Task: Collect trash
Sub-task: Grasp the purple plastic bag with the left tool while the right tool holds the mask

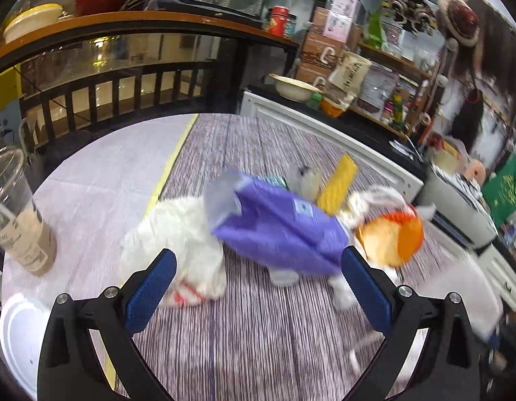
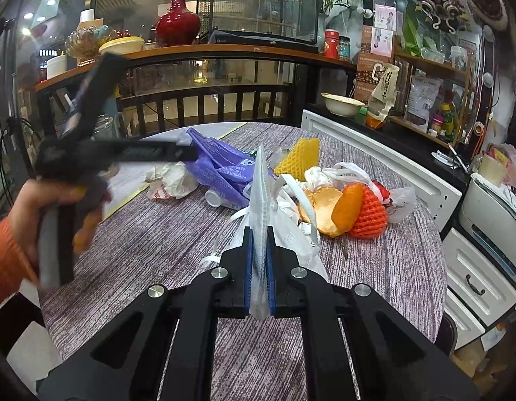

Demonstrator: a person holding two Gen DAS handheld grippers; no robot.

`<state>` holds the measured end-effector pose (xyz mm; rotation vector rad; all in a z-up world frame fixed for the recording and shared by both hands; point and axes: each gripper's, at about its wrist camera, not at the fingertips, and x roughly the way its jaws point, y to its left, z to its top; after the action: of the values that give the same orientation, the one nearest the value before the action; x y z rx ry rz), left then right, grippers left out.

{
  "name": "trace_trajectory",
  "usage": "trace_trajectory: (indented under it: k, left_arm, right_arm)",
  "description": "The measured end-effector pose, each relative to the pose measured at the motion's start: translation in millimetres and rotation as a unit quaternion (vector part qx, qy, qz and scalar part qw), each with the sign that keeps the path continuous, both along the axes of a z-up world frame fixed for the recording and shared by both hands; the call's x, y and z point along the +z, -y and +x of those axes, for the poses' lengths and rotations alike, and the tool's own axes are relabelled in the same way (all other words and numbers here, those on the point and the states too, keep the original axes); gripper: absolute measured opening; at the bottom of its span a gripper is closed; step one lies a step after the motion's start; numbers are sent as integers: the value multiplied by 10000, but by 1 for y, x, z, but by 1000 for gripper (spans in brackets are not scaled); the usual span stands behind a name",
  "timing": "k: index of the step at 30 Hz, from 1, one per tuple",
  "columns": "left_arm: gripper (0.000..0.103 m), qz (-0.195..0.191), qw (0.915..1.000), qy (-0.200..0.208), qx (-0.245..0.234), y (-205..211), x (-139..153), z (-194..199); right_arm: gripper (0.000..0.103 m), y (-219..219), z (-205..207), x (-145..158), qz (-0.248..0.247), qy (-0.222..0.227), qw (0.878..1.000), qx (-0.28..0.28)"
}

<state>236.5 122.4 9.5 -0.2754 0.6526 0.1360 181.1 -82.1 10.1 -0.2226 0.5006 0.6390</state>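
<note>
On the round table (image 2: 141,240) lies a heap of trash. It holds a purple tissue pack (image 1: 281,224) (image 2: 218,167), a crumpled white wrapper (image 1: 177,230) (image 2: 172,177), a yellow foam net (image 1: 338,183) (image 2: 299,155), orange peel (image 1: 388,237) (image 2: 328,210), a red foam net (image 2: 368,214) and a white plastic bag (image 2: 291,234). My right gripper (image 2: 259,230) is shut on a white face mask (image 2: 260,183), held upright above the bag. My left gripper (image 1: 258,252) is open and empty, just short of the wrapper and purple pack. An orange-sleeved hand (image 2: 50,200) holds it at the left.
A plastic cup of milky coffee (image 1: 17,214) stands at the table's left edge, with a white plate (image 1: 17,327) near it. A white cabinet (image 2: 385,167) borders the table's far right side. A dark railing and cluttered shelves stand behind.
</note>
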Motion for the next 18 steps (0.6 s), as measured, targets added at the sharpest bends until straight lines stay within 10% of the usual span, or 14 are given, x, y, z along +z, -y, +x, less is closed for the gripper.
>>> trace_trajectory:
  k: [7, 18]
  left_arm:
    - [94, -204, 9980, -569, 203, -18, -12, 52]
    - [49, -640, 9969, -404, 232, -24, -11, 40]
  right_arm:
    - [8, 7, -5, -4, 97, -81, 9999, -17]
    - [8, 18, 5, -17, 206, -317, 9991, -171]
